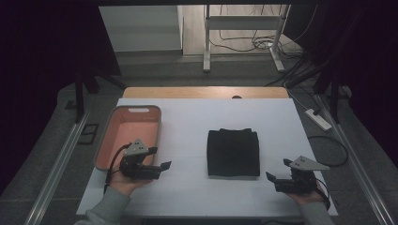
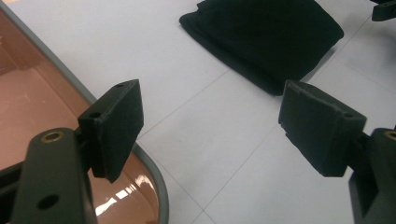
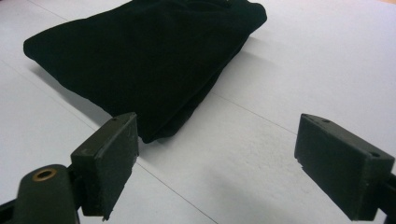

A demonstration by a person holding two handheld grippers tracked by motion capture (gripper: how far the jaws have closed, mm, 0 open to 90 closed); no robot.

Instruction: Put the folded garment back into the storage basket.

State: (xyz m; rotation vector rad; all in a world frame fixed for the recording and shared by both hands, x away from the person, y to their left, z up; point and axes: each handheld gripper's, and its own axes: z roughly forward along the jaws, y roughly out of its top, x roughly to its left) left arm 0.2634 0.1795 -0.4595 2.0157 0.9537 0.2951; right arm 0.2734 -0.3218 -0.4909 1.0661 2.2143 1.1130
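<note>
At the bottom of the high view both sleeves are cut off by the frame edge, so only the hands and wrists can be seen; the left gripper (image 1: 162, 158) sits at lower left with its jaws wide apart and nothing between them, and the right gripper (image 1: 277, 169) at lower right stands equally wide and empty; in the left gripper view a dark piece of the other gripper is cropped at the upper right corner and hard to make out. Between the two grippers, in the centre of the frame, lies the folded black cloth (image 1: 233, 152); it is a neat, thick rectangle, so dark that its folds are barely readable; it touches neither gripper. At the left stands an orange tub (image 1: 110, 136), just beside the left gripper. The white table (image 1: 197, 117) shows thin lines; beyond it are a grey floor, cables (image 1: 253, 44) and very dark sides.
</note>
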